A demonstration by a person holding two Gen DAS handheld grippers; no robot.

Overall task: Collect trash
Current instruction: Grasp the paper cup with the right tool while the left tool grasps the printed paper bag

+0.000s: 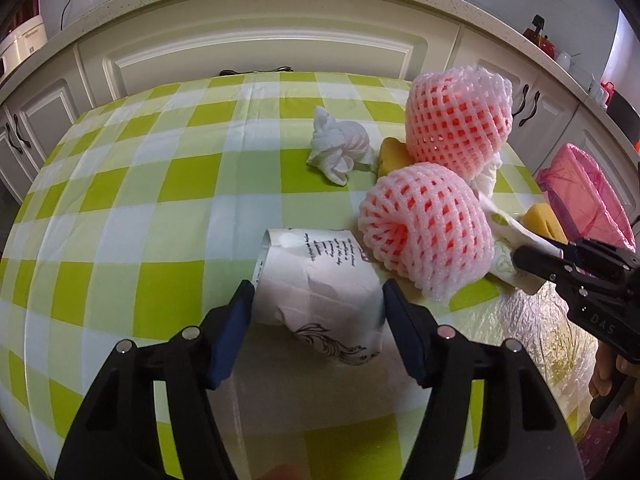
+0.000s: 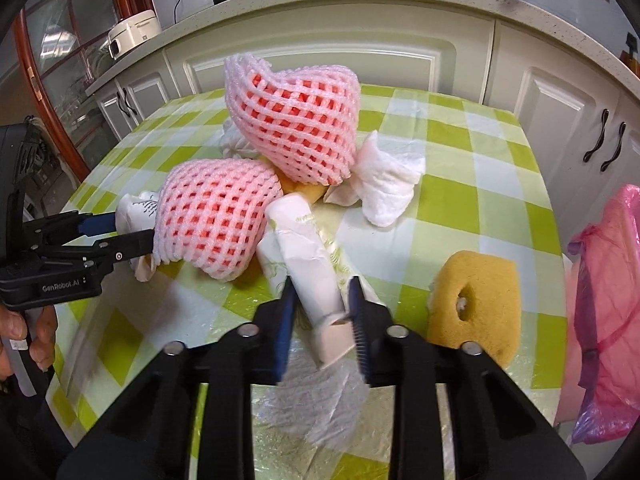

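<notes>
My left gripper is shut on a crushed white paper cup with black print, which lies on its side on the green-checked tablecloth. My right gripper is shut on a second crushed paper cup with green print; it also shows in the left wrist view. Two pink foam fruit nets lie between the cups. A crumpled white tissue lies behind them, another tissue to the right. A yellow sponge with a hole sits right of my right gripper.
A bin lined with a pink bag stands off the table's right edge, also in the left wrist view. White kitchen cabinets and a counter run behind the table. Another yellow piece lies under the far net.
</notes>
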